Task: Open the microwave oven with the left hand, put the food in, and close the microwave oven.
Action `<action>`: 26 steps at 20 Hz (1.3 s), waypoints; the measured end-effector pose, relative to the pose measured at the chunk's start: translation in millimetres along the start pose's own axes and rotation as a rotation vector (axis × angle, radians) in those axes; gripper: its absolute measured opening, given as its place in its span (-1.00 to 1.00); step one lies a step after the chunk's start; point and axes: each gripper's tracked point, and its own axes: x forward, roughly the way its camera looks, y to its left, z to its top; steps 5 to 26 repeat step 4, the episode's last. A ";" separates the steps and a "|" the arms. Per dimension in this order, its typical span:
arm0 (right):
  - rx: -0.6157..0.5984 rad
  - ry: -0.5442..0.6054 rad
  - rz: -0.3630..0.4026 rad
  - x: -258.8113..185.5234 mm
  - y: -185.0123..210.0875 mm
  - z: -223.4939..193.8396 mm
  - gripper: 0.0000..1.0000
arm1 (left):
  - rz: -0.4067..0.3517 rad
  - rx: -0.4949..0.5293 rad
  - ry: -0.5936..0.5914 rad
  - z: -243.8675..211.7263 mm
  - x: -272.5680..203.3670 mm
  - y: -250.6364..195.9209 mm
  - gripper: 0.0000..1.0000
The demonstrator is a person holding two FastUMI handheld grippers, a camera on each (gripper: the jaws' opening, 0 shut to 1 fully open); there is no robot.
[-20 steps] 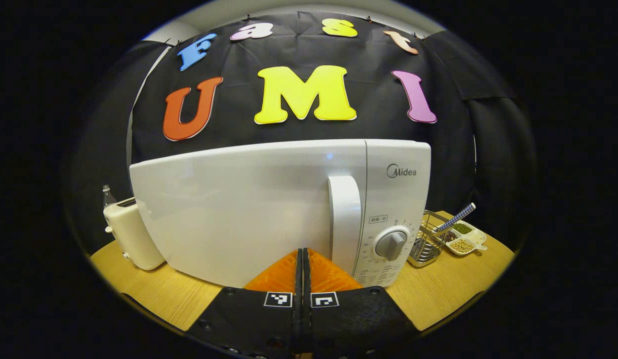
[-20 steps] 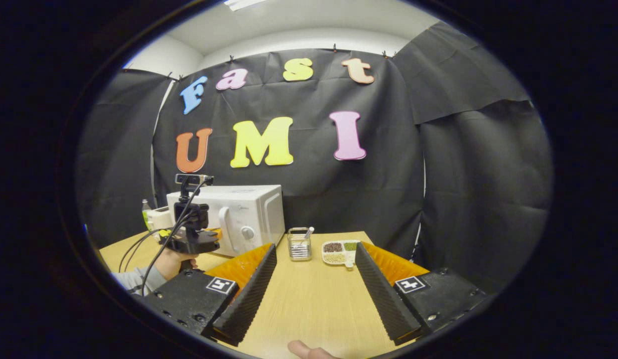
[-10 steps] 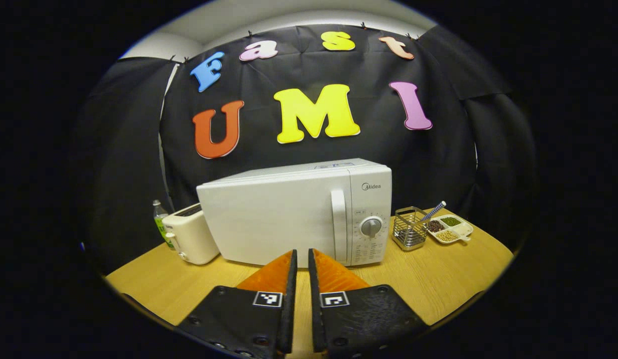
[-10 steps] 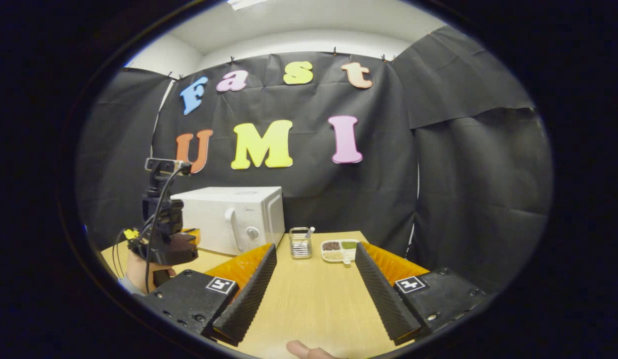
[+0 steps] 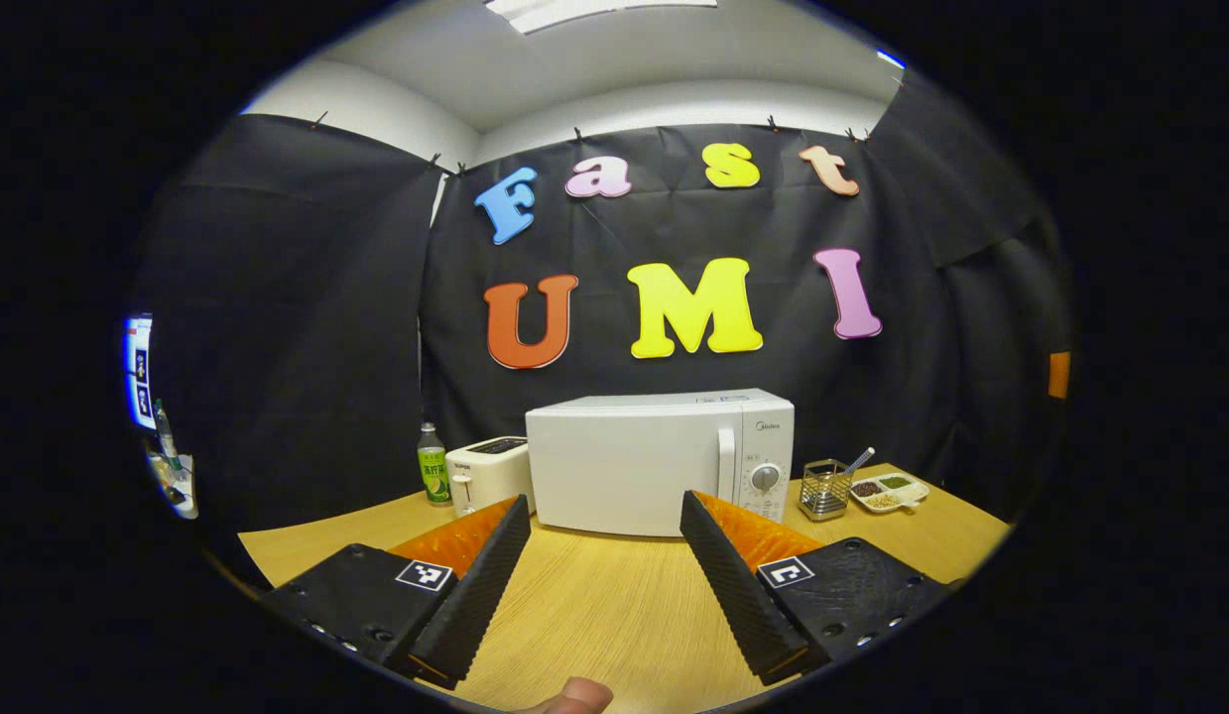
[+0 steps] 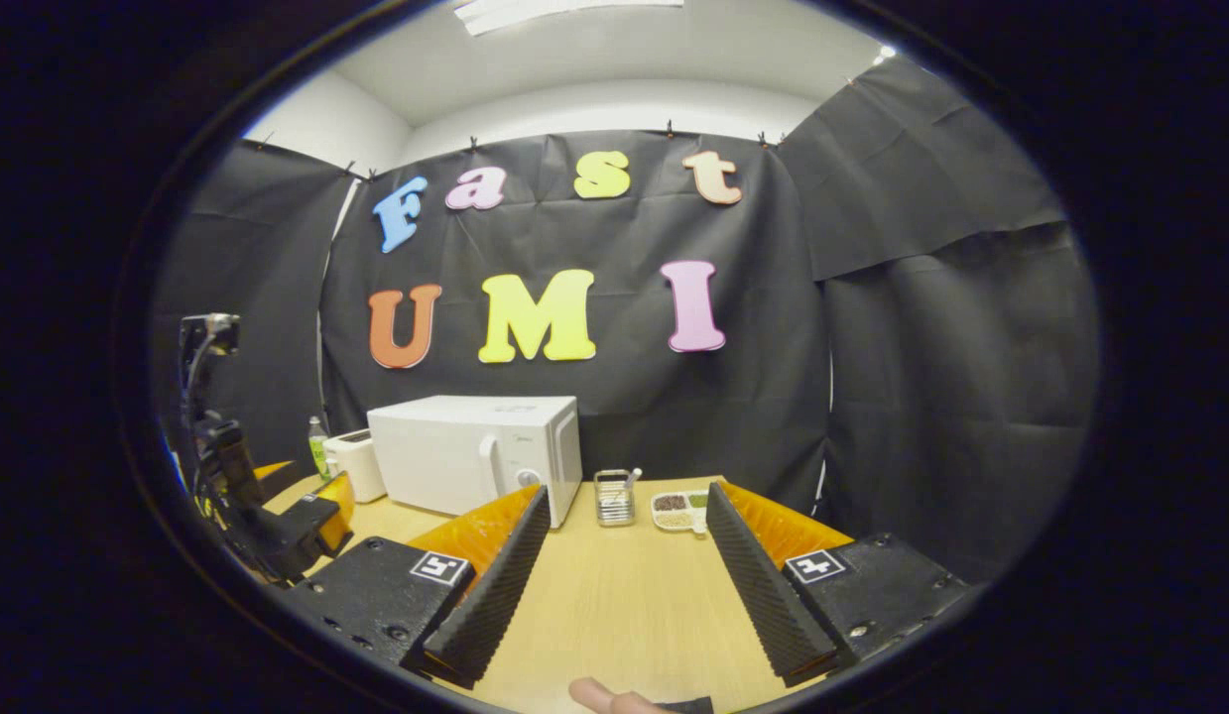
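I see the microwave [image 5: 659, 461] door closed, at the back of the table [image 5: 594, 615], well ahead of my left gripper [image 5: 604, 516], whose jaws are spread wide and empty. Right gripper [image 6: 624, 506] also wide, empty; from it the microwave [image 6: 475, 451] sits ahead-left. Rack [image 5: 824, 489] and dish [image 5: 890, 492] stand right of the microwave, toaster [image 5: 487, 473] left.

The left tongs [image 5: 604, 516] are gaping wide, fingers [image 5: 475, 595] splaying toward eleven and one o'clock, holding nothing. A fingertip [image 5: 574, 696] is peeking in at six o'clock. The right tongs [image 6: 624, 506] are likewise spread apart and empty, with the left tongs [image 6: 277, 526] showing at nine o'clock in the right gripper view.
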 end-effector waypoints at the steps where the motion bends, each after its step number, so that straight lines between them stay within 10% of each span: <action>1: -0.001 -0.005 0.007 -3.3 3.2 -2.5 1.00 | -0.008 -0.014 -0.017 3.9 -12.1 5.7 0.92; 26: 0.006 -0.026 0.023 -12.1 12.5 -3.9 1.00 | -0.037 -0.032 -0.026 9.2 -39.3 20.0 0.91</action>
